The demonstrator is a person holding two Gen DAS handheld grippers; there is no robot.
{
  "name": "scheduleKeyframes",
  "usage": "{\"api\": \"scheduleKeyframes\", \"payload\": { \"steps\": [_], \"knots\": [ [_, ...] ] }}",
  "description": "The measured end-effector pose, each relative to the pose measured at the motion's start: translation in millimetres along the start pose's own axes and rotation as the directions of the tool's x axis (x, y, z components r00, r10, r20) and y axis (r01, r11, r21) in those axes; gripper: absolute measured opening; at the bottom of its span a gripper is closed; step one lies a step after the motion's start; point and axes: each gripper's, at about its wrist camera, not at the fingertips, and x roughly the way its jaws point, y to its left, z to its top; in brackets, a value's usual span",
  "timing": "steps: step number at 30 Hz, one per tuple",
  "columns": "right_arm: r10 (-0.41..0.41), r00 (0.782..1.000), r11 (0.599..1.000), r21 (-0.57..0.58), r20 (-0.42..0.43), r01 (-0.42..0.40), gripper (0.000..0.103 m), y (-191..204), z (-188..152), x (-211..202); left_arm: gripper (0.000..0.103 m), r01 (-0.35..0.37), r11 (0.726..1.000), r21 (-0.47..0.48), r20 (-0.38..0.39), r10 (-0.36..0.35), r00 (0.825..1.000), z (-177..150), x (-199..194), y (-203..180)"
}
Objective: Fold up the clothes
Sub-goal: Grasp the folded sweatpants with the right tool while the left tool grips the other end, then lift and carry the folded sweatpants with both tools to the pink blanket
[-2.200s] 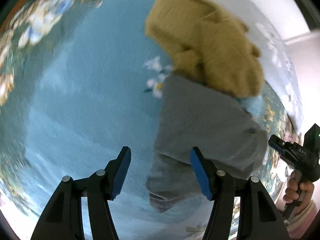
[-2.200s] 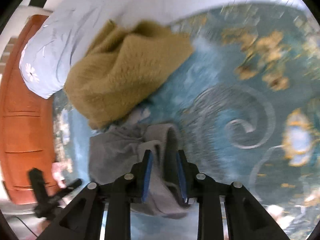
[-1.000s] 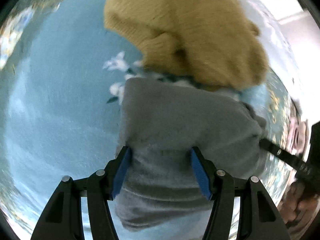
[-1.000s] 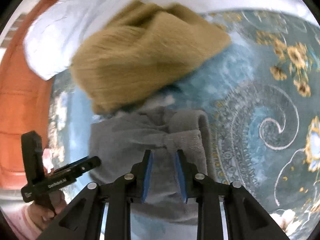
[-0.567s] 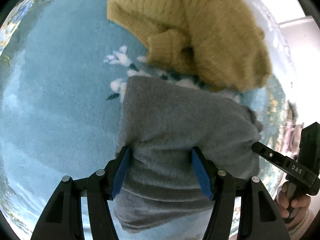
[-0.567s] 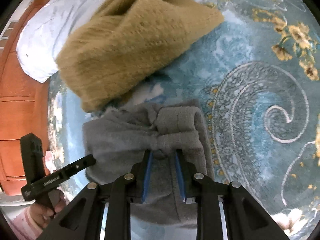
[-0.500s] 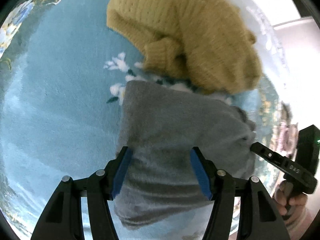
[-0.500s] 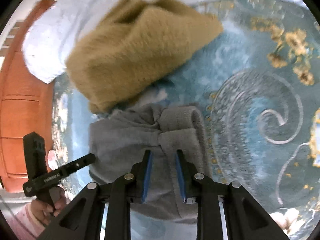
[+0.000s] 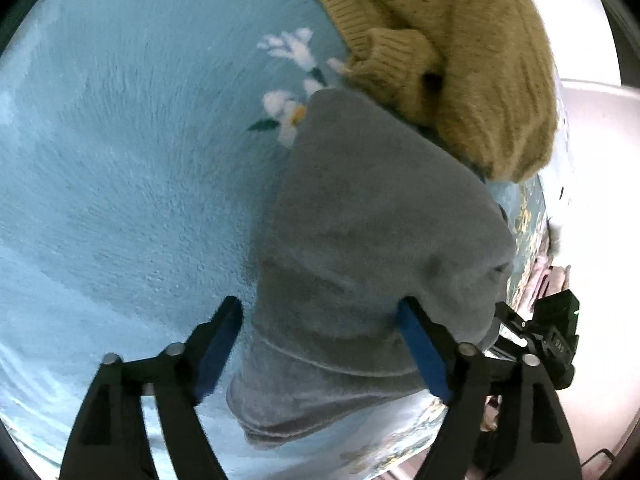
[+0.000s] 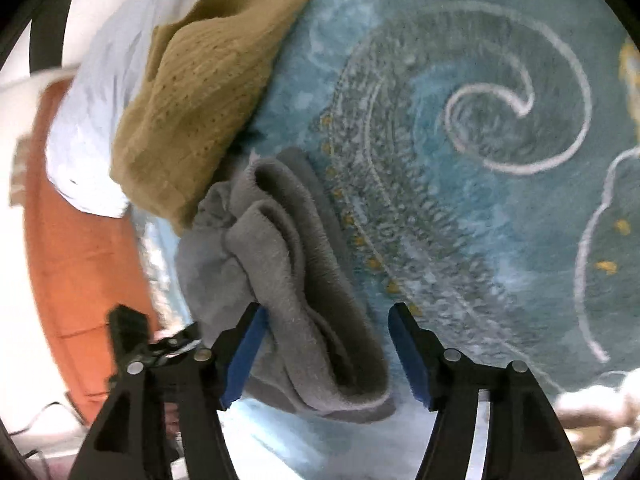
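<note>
A folded grey garment [image 9: 372, 248] lies on the blue patterned rug [image 9: 120, 160]; in the right wrist view the grey garment [image 10: 296, 280] shows as a stack of thick folds. My left gripper [image 9: 320, 316] is open with its jaws on either side of the garment's near part. My right gripper [image 10: 324, 320] is open around the garment's folded edge, its left jaw touching the cloth. A mustard knit sweater [image 9: 460, 52] lies bunched just beyond the grey garment, and it also shows in the right wrist view [image 10: 208, 84].
A pale blue pillow or sheet [image 10: 100, 80] lies behind the sweater. Orange wooden furniture [image 10: 76, 248] stands at the rug's left side. The rug [image 10: 500, 160] stretches to the right with swirl and flower patterns.
My right gripper has opened and let go of the grey garment's fold, and has swung toward its right edge. The left gripper stays open over the garment, now closer to it.
</note>
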Motion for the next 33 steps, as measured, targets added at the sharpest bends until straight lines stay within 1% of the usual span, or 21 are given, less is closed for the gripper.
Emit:
{"api": "scheduleKeyframes", "payload": {
  "steps": [1, 3, 6, 9, 11, 13, 15, 16, 17, 18, 19, 20, 21, 22, 23, 28, 33],
  "knots": [
    [0.019, 1.000, 1.000, 0.010, -0.008, -0.019, 0.067, -3, 1, 3, 0.082, 0.022, 1.000, -0.014, -0.007, -0.022, 1.000, 1, 2, 2],
    [0.029, 0.999, 1.000, 0.008, -0.020, -0.029, 0.068, -7, 5, 8, 0.082, 0.050, 0.998, -0.041, -0.009, -0.050, 0.999, 3, 6, 5],
    [0.060, 0.998, 0.998, 0.025, -0.023, -0.059, 0.069, -13, 6, 9, 0.082, 0.068, 0.996, -0.062, -0.009, -0.068, 0.998, 4, 9, 4],
    [0.072, 0.997, 0.997, 0.039, -0.020, -0.071, 0.068, -19, 5, 1, 0.082, 0.072, 0.995, -0.068, 0.000, -0.072, 0.997, 4, 11, 0],
    [0.075, 0.997, 0.996, 0.046, -0.017, -0.075, 0.067, -22, 4, -4, 0.078, 0.069, 0.995, -0.069, 0.003, -0.069, 0.998, 4, 12, -5],
    [0.074, 0.997, 0.995, 0.067, -0.014, -0.073, 0.066, -23, 1, -2, 0.077, 0.063, 0.995, -0.072, 0.005, -0.063, 0.998, 3, 12, -9],
    [0.073, 0.997, 0.993, 0.088, -0.010, -0.072, 0.064, -23, -1, -1, 0.073, 0.059, 0.995, -0.078, 0.008, -0.059, 0.998, 3, 12, -12],
    [0.065, 0.998, 0.993, 0.096, -0.004, -0.064, 0.063, -23, -2, -1, 0.069, 0.057, 0.995, -0.081, 0.010, -0.057, 0.998, 3, 12, -14],
    [0.057, 0.998, 0.993, 0.105, 0.001, -0.057, 0.058, -23, -4, -2, 0.064, 0.054, 0.995, -0.081, 0.015, -0.053, 0.999, 2, 11, -14],
    [0.057, 0.998, 0.992, 0.113, 0.008, -0.058, 0.050, -20, -6, -1, 0.060, 0.046, 0.996, -0.077, 0.020, -0.044, 0.999, 2, 10, -16],
    [0.057, 0.998, 0.991, 0.122, 0.015, -0.059, 0.046, -18, -8, 0, 0.052, 0.035, 0.997, -0.069, 0.027, -0.033, 0.999, 1, 8, -20],
    [0.062, 0.998, 0.990, 0.124, 0.023, -0.064, 0.035, -15, -11, -1, 0.043, 0.025, 0.998, -0.061, 0.034, -0.023, 0.999, 0, 6, -23],
    [0.067, 0.997, 0.990, 0.119, 0.030, -0.070, 0.029, -11, -15, -2, 0.039, 0.018, 0.998, -0.054, 0.041, -0.016, 0.999, -1, 3, -26],
    [0.069, 0.997, 0.991, 0.113, 0.036, -0.073, 0.027, -9, -18, -5, 0.033, 0.013, 0.999, -0.047, 0.048, -0.011, 0.999, -3, 0, -30],
    [0.075, 0.996, 0.991, 0.109, 0.042, -0.079, 0.026, -5, -21, -11, 0.030, 0.014, 0.999, -0.042, 0.055, -0.012, 0.998, -5, -4, -33],
    [0.085, 0.993, 0.993, 0.079, 0.077, -0.091, 0.024, 21, -34, -43, 0.027, 0.022, 1.000, -0.017, 0.093, -0.020, 0.996, -18, -27, -47],
    [0.106, 0.984, 0.993, 0.037, 0.140, -0.112, 0.024, 49, -65, -85, 0.026, 0.059, 0.997, 0.040, 0.141, -0.064, 0.988, -42, -58, -62]
  ]
}}
